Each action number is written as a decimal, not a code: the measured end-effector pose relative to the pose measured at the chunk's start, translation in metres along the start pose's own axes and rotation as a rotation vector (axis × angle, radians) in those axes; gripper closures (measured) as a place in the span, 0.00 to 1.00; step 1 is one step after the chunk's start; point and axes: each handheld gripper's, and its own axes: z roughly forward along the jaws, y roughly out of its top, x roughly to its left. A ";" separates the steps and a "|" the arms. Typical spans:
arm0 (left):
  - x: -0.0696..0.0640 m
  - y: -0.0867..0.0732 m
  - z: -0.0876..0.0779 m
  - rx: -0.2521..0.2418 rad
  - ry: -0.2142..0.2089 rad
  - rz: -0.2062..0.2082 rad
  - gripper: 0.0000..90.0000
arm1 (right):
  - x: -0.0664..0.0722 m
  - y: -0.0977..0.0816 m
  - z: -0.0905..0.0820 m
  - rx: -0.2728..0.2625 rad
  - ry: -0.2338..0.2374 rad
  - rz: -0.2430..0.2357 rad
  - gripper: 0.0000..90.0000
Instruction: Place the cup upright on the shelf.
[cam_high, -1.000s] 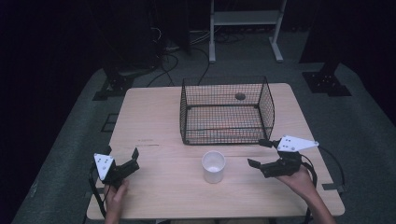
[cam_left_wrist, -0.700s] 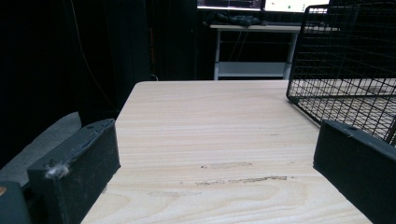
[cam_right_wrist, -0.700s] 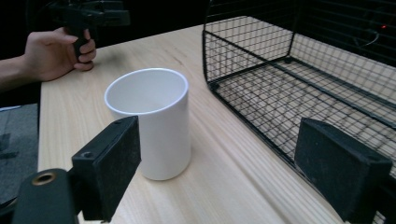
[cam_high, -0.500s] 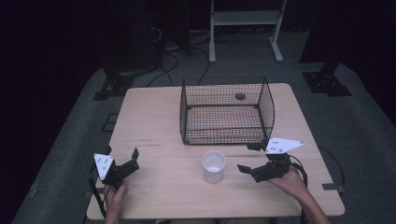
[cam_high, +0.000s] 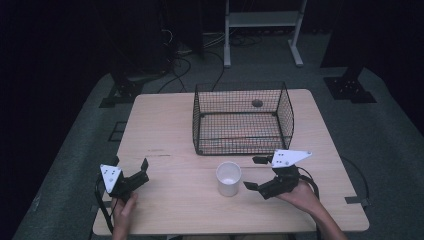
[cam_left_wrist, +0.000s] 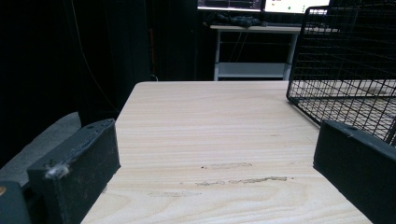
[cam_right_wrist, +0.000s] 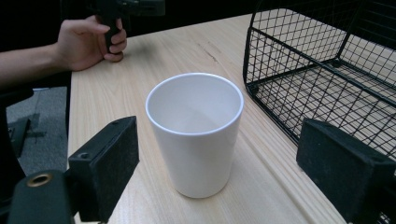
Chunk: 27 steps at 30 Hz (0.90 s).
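Note:
A white empty cup (cam_high: 228, 178) stands upright on the wooden table (cam_high: 165, 125), in front of the black wire basket (cam_high: 242, 119). My right gripper (cam_high: 255, 173) is just right of the cup, open and pointing at it. In the right gripper view the cup (cam_right_wrist: 195, 133) stands close ahead, centred in the gap of the right gripper (cam_right_wrist: 224, 158), and neither jaw touches it. My left gripper (cam_high: 130, 163) rests open near the table's front left corner. In the left gripper view, bare table lies between the jaws of the left gripper (cam_left_wrist: 217, 156).
The wire basket (cam_right_wrist: 327, 60) stands just beyond the cup, to the right in the right gripper view. It holds a small dark round thing (cam_high: 257, 103) at its far side. The person's other hand (cam_right_wrist: 91, 39) shows at the far table edge. A white shelf frame (cam_high: 262, 30) stands behind the table.
My right gripper has moved left toward the cup and now points at it from close by. The left gripper and the cup have not moved.

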 end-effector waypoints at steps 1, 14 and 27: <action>0.000 0.000 0.000 0.000 0.000 0.000 0.00 | 0.001 0.000 0.003 0.004 0.006 0.002 0.13; 0.000 0.000 0.000 -0.004 -0.002 -0.001 0.00 | 0.006 0.007 0.032 0.064 0.016 -0.016 0.10; 0.000 0.000 0.000 -0.004 -0.003 -0.002 0.00 | 0.007 0.009 0.062 0.116 0.040 -0.019 0.09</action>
